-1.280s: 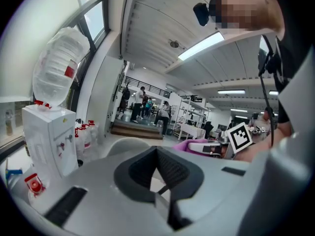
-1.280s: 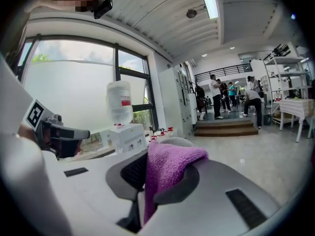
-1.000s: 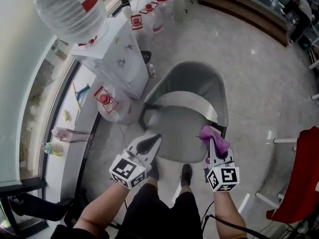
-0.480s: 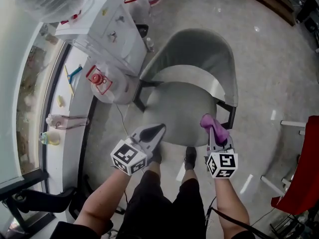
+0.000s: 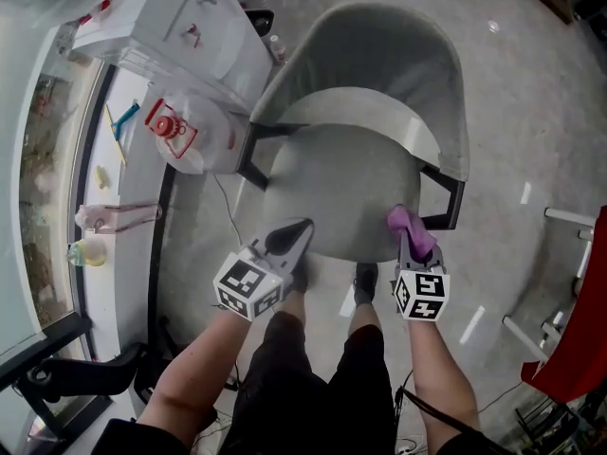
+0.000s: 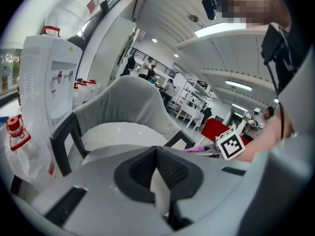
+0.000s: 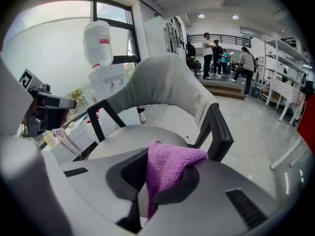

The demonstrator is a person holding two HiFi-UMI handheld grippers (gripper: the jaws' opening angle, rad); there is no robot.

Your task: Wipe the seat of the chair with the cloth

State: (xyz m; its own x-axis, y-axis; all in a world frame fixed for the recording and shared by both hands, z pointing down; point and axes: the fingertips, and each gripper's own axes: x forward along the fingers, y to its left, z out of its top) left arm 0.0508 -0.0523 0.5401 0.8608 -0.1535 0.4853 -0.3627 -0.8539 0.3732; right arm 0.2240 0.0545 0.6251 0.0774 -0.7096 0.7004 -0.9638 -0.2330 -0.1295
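A grey tub chair with black arm frames stands in front of me; its round seat (image 5: 337, 192) is bare. My right gripper (image 5: 410, 227) hovers at the seat's front right edge, shut on a purple cloth (image 5: 410, 226) that bunches out of the jaws (image 7: 170, 168). The seat (image 7: 142, 134) lies just beyond the cloth in the right gripper view. My left gripper (image 5: 289, 238) is over the seat's front left edge, shut with nothing in it; its jaws meet in the left gripper view (image 6: 160, 173), with the chair back (image 6: 128, 104) behind.
A white water dispenser (image 5: 180, 27) stands left of the chair, with a water bottle in a plastic bag (image 5: 185, 131) beside it on the floor. A window ledge (image 5: 104, 207) runs along the left. A red chair (image 5: 579, 339) is at the right. My shoes (image 5: 365, 282) are below the seat.
The chair has come closer and lower in the head view as I stepped toward it. Both grippers have moved forward to the seat's front edge, the cloth still held in the right one.
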